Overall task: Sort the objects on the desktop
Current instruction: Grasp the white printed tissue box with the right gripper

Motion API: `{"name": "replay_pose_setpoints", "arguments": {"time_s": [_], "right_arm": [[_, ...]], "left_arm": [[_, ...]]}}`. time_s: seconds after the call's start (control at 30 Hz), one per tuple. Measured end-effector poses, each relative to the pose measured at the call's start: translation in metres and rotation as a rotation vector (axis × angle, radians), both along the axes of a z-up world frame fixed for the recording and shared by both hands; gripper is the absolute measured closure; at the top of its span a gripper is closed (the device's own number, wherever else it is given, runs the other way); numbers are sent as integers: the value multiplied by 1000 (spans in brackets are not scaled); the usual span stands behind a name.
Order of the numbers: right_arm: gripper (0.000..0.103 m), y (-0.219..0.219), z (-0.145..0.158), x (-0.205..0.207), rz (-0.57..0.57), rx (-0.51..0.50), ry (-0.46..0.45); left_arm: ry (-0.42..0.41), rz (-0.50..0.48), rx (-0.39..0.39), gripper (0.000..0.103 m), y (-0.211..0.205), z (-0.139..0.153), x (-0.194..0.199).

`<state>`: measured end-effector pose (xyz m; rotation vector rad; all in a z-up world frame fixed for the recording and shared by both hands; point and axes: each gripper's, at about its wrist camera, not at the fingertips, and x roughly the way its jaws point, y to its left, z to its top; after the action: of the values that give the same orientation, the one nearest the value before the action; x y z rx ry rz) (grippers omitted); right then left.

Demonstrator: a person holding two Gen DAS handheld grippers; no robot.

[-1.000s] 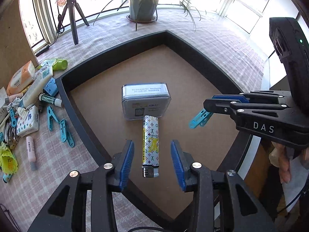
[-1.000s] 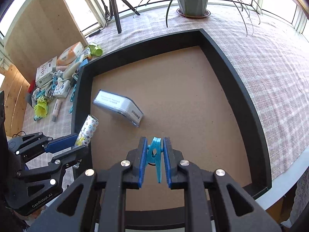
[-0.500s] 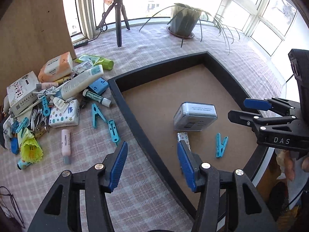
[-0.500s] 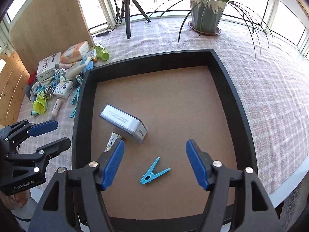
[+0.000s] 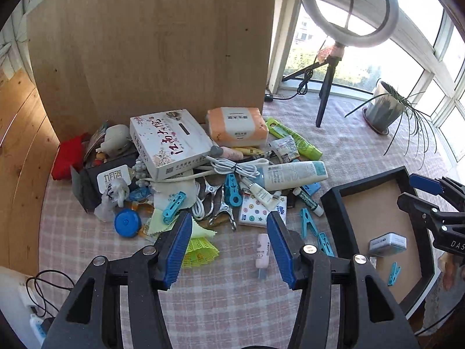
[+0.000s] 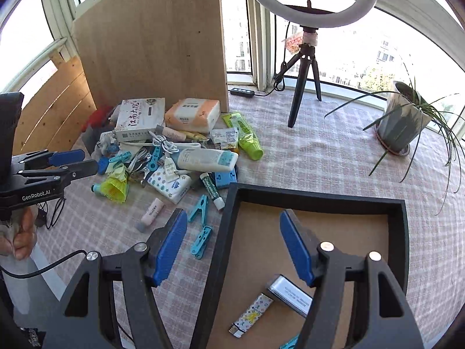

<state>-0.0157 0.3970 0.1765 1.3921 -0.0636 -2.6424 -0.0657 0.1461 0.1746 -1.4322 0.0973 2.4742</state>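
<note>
Both your grippers have swung off the tray [image 6: 229,232] toward the clutter, peg [image 5: 393,273] dropped inside, left gripper [image 5: 229,247] and right gripper [image 6: 232,250] gaping wide, empty, ready for another pick.

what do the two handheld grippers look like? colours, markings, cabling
Both are black plastic scissor-frame clamps with silver pivot bolts and ribbed blue pads on the two fingers. The left gripper carries white "GenRobot.AI" lettering on its side, seen from the right wrist view. The right gripper shows "DAS" in white from the left wrist view. A thin black cable runs under the left gripper's body by the hand.
</note>
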Motion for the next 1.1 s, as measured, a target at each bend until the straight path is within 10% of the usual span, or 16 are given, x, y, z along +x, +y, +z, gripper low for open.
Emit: {"name": "replay_pose_setpoints", "arguments": {"time_s": [0.3,0.6,1.1], "right_arm": [[40,-77,2,-123,56,-144,-52],[56,-150,-58,-239,103,-220,-208],[57,-184,-118,-308,96,-221,-325]], "left_arm": [[-25,128,35,52,-66,-22,-71],[-81,131,85,52,-70,-60,-121],[-126,136,97,60,-60,-93,-151]]}}
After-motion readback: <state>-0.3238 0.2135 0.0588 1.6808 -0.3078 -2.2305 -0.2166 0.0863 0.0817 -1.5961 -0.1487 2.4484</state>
